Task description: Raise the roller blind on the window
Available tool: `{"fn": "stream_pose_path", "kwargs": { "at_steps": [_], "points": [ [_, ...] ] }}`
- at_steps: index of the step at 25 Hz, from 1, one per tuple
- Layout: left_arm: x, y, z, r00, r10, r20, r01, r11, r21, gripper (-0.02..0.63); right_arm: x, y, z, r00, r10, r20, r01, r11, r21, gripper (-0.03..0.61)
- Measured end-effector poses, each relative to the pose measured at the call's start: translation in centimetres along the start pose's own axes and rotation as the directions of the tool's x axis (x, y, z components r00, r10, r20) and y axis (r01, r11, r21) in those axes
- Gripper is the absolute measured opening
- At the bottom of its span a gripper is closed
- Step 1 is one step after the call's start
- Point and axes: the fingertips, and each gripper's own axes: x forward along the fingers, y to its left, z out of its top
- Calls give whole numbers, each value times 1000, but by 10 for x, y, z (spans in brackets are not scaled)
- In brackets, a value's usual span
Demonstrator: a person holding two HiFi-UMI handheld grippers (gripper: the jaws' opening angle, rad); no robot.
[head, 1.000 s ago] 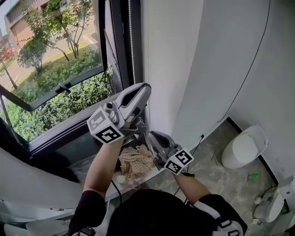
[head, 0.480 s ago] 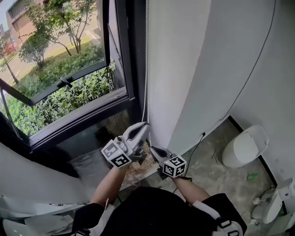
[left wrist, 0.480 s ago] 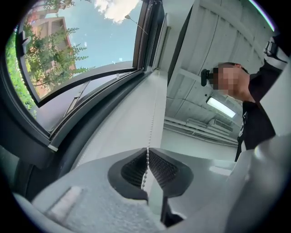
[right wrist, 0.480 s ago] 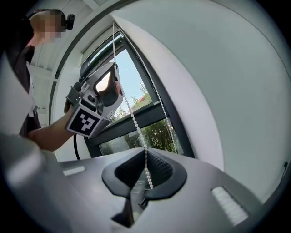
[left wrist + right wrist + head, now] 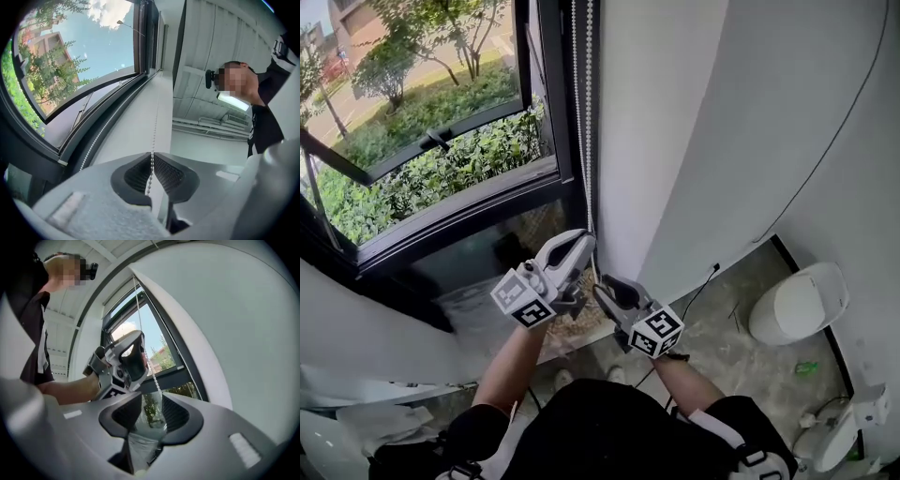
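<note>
Both grippers are sitting lower than a second ago. The left gripper (image 5: 581, 246) was up against the glass and is now hanging below the bottom rail of the window (image 5: 422, 122). The right gripper (image 5: 606, 286) is sitting just beside it, slightly lower.

Counts:
- Two grippers, each carrying one marker cube (image 5: 525, 298).
- One bead chain (image 5: 151, 164), showing as two strands (image 5: 589, 84) in the head view.
- One toilet (image 5: 797, 302) on the floor, well off to the right.

Left: the jaws are clenching the bead chain. Its gripper view is showing the beads pinched between the two pads, with the chain running taut up along the white wall (image 5: 694, 141) next to the dark window frame (image 5: 553, 112).

Right: the jaws have just been opening and are now standing apart, released. In its gripper view the chain is dropping from the left gripper into the gap at the jaw tips, and neither pad is pressing on it.

Chain location: it is hanging down the right edge of the window frame, hard against the wall, and ending at the two grippers.

Since the earlier frame the head camera is also looking a bit differently, so the toilet is sitting a little higher in view. The glass in view is showing uncovered. I cannot place the blind fabric itself in any view.
</note>
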Motion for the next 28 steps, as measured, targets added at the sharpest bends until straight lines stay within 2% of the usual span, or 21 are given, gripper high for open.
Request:
{"fn": "stream_pose_path", "kwargs": {
  "at_steps": [2,5,11,16,20,23,28],
  "points": [
    [-2,-4,-2,999,34,-18,-33,998,46,25,-4,9,15,999,45,31,-44,999,-32,126],
    [-10,-4,-5,993,103,-61,-95,988,122,94,-7,14,27,994,95,54,-92,994,-58,126],
    [-56,-1,5,970,220,-105,-194,956,219,112,-8,16,31,992,98,73,-95,994,-44,126],
    [-101,-16,15,963,257,-83,-235,949,208,112,-18,45,41,992,69,106,-63,996,-55,116],
    [-147,-43,24,956,275,-104,-244,940,239,110,-20,87,42,990,40,134,-35,999,-35,106],
    [-185,-69,24,951,278,-139,-234,935,266,109,-21,127,30,991,34,129,-30,999,-30,93],
    [-242,-95,20,945,281,-168,-235,939,252,98,-31,184,6,992,4,123,0,1000,-29,77]
  ]
}}
